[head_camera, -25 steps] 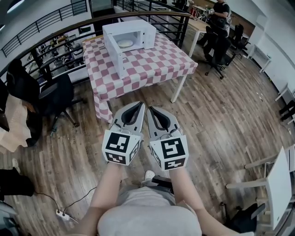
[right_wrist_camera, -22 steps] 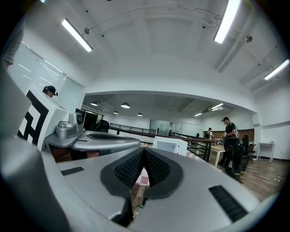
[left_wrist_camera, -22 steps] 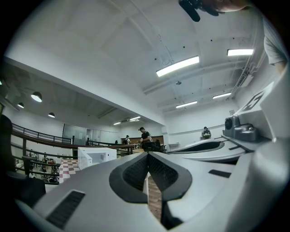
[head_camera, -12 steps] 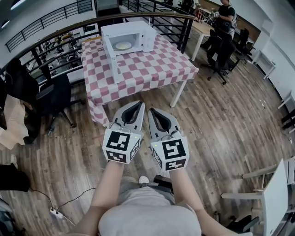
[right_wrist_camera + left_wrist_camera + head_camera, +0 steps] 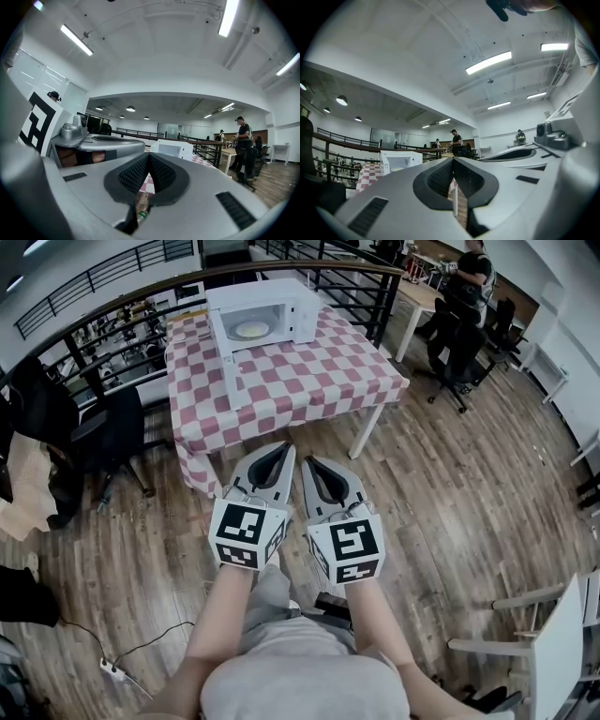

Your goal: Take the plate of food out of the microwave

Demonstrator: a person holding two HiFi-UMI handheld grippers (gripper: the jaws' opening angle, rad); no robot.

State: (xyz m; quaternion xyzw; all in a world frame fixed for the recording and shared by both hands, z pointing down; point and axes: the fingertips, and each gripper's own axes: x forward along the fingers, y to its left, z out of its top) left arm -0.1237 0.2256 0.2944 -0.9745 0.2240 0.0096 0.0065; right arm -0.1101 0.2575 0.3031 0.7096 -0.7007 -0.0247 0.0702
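Food on a plate (image 5: 251,330) sits inside the open white microwave (image 5: 274,294) on the checked table (image 5: 319,367). The left gripper (image 5: 283,450) and right gripper (image 5: 310,464) are side by side, far from it. Their fingers are pressed together, holding nothing, as nothing is close enough to grab.

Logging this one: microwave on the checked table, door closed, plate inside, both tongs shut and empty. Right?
The door is wrong: the head view shows the microwave with its door standing open, not closed. The plate is inside; left tongs and right tongs are shut and empty.
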